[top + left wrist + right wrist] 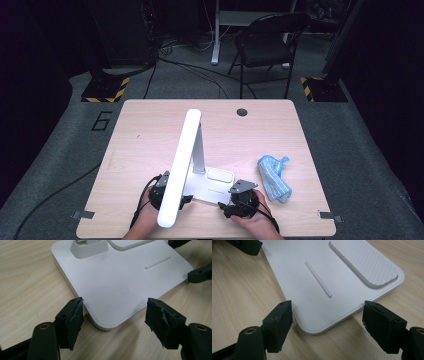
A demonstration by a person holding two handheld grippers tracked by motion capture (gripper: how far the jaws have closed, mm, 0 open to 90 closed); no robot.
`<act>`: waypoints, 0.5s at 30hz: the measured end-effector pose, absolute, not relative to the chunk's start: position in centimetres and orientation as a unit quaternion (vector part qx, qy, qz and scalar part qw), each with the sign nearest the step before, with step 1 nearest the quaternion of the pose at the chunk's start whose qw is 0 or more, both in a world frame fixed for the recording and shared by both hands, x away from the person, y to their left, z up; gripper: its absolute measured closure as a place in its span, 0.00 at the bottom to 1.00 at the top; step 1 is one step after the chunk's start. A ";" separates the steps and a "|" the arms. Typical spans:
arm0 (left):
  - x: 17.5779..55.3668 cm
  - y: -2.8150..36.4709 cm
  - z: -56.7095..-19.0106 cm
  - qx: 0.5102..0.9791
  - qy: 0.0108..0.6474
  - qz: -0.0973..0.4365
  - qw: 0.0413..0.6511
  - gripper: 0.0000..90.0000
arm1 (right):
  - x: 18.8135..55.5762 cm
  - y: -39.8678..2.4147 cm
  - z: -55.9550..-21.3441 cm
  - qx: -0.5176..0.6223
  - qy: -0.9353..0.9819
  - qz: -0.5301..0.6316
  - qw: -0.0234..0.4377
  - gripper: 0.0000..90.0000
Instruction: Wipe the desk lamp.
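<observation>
Now: bracing lamp base (117, 282) at near corners | left gripper (113, 315), right gripper (328, 315): jaws wide, straddling corners, gripping nothing | next: close squarely before shifting.

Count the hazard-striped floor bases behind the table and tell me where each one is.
2. One yellow-and-black striped base sits on the floor beyond the table's far left corner; the other sits beyond its far right corner, right of the black folding chair. Darkness at the sides may hide more.
</observation>
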State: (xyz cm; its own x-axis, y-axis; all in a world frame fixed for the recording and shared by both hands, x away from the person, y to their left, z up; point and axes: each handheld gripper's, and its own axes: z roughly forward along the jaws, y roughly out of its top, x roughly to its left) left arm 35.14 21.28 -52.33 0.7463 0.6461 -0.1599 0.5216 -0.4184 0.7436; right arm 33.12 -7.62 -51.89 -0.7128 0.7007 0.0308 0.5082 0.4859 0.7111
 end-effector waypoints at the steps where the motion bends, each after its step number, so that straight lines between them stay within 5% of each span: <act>1: 35.1 21.2 -52.3 0.839 0.349 0.078 0.410 0.36 | 33.3 -7.7 -51.9 0.357 0.849 0.367 0.131 0.28; 15: 35.1 20.9 -52.3 0.842 0.350 0.113 0.395 0.46 | 34.5 -8.5 -51.9 0.358 0.843 0.374 0.149 0.46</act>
State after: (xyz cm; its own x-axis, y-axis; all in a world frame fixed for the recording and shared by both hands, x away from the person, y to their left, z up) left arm 35.12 20.90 -52.35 0.7301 0.6779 -0.0858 0.4996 -0.4440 0.7438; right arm 34.51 -8.53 -51.86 -0.7001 0.7138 0.0166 0.4913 0.4646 0.7367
